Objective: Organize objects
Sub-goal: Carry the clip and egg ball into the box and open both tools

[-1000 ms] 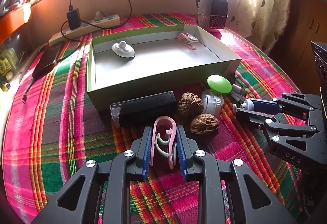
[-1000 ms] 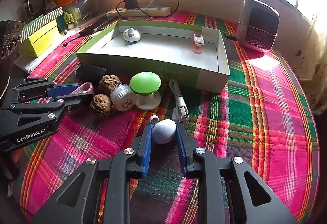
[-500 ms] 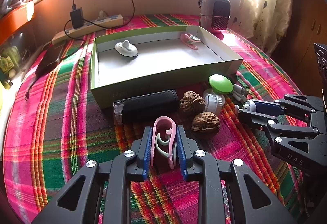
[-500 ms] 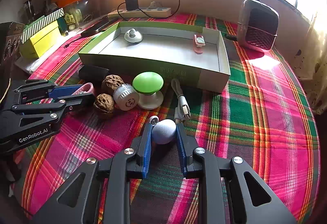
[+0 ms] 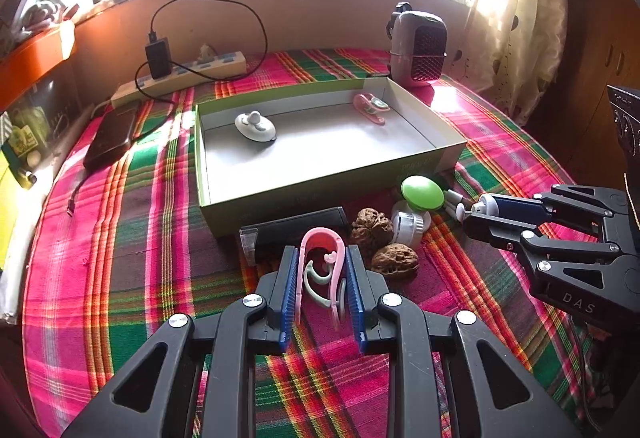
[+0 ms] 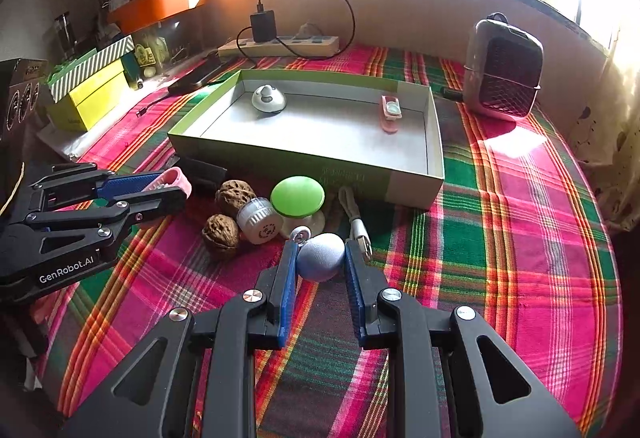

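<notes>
Low in the centre of the left wrist view, the left gripper (image 5: 322, 270) is closed on a pink clip (image 5: 322, 258), its blue pads pressing the clip's two sides above the plaid cloth (image 5: 132, 246) that covers the counter. Low in the centre of the right wrist view, the right gripper (image 6: 321, 262) is clamped on a grey ball (image 6: 321, 257) with a small metal ring at its upper left. Just beyond the grippers, in the middle of both views, lies a cluster: two walnuts (image 6: 227, 214), a white cap (image 6: 259, 220), a green knob (image 6: 297, 197) on a white base, a white cable plug (image 6: 357, 216) and a black case (image 5: 296, 230). Behind them sits a shallow green box (image 6: 280, 154) with a pale floor. Inside it, toward the upper left, rests a white dome-shaped piece (image 6: 268, 99); toward the upper right lies a second pink clip (image 6: 390, 111). At the top of the frame, a power strip (image 6: 280, 47) and a small heater (image 6: 502, 78) stand by the wall.
</notes>
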Available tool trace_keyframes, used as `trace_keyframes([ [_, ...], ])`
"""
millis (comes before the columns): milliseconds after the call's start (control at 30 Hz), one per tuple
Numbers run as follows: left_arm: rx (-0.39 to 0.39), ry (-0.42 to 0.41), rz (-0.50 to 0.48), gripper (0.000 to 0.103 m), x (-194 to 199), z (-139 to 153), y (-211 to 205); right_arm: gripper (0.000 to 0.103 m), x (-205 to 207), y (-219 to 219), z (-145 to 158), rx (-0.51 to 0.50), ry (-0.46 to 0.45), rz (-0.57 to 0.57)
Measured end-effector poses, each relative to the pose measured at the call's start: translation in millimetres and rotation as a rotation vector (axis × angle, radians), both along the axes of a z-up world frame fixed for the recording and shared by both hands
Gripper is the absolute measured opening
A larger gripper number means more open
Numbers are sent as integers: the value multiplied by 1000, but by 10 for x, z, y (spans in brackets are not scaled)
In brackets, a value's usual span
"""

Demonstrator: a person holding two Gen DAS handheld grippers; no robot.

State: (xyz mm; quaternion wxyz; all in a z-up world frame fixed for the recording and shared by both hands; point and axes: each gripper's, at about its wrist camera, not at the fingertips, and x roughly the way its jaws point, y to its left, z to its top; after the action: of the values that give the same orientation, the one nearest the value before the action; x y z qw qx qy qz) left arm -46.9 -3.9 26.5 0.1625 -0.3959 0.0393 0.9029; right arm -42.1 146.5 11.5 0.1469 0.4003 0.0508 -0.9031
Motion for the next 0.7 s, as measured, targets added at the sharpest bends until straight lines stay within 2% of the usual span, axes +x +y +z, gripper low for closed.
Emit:
trace_keyframes([
  [367,29,36,18,21,-185,197,-28,24,-203,-54,319,-12,70,21],
  [700,38,34,59,21,-544,239,-77,24,-699,-128,449,-10,76,32],
])
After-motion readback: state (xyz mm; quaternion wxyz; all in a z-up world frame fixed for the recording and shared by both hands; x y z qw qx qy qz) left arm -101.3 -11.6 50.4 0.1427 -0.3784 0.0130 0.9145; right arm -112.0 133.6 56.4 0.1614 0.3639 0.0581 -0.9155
